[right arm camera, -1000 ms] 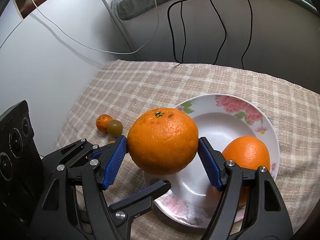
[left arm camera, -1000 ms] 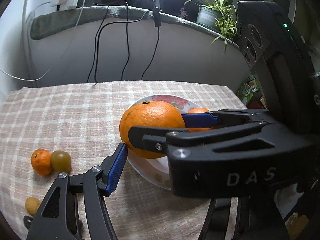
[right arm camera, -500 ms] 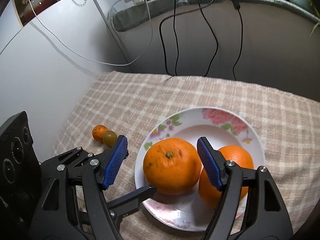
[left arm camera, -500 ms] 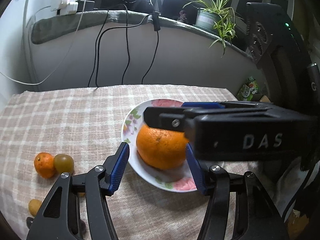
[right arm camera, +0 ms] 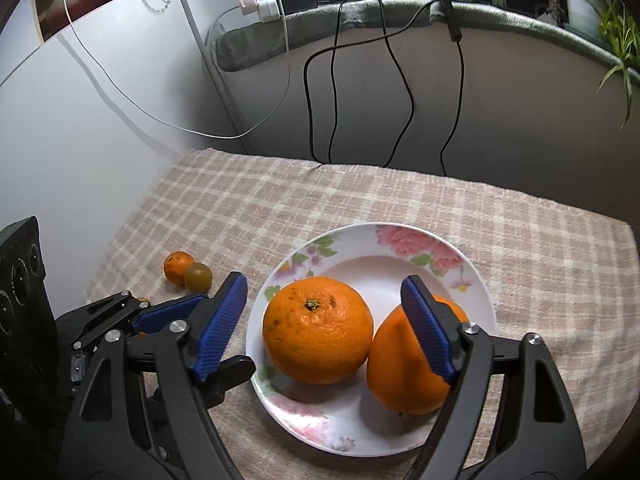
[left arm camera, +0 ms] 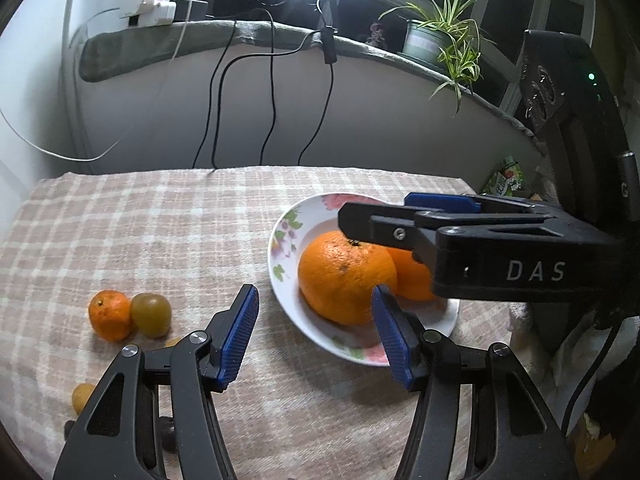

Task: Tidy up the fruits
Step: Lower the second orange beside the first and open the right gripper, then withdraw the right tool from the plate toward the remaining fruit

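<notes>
Left view: the left gripper (left arm camera: 316,336) has its jaws spread and empty above the surface (left arm camera: 160,232); the plate (left arm camera: 280,248) lies beyond its right jaw.

Right view: the right gripper (right arm camera: 322,322) is open and holds nothing; one orange (right arm camera: 318,330) sits on the plate between the jaws, another (right arm camera: 400,372) behind the right jaw.

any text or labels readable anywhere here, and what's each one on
"DAS" in white letters on the black body of the right gripper, seen from the left wrist view.
A single letter, perhaps "G", on the black housing at the right edge; cut off, so not certain.
The green packet beyond the table's far right corner has print on it, too small and blurred to read.
No other text shows, none on the plate.
</notes>
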Available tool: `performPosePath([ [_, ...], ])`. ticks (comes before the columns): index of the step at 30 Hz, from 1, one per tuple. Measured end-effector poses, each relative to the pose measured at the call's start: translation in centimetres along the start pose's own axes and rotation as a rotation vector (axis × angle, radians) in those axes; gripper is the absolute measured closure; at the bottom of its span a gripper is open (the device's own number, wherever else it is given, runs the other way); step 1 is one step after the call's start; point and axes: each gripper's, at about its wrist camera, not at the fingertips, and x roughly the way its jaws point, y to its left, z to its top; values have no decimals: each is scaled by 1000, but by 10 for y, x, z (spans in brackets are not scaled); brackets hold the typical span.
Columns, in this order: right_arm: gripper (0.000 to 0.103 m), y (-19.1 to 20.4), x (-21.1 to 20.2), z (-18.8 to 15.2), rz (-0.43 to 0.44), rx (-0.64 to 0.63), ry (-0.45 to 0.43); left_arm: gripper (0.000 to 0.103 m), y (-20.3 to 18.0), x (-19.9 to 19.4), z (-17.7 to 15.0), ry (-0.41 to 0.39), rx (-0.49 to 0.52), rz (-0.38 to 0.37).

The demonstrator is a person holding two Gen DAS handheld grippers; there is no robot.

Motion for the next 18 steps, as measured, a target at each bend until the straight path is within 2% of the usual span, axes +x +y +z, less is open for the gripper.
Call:
performPosePath([
  [7,17,5,-3,-1,-40,-24,-17,36,11,-5,-4,8,-17,38],
  [13,13,9,-4,-2,-41,-32,-33,29,20,-13,-7,3,-20,79],
  [18,9,17,-4,-2,-38,-53,-37,28,29,-17,-9,4,-35,104],
])
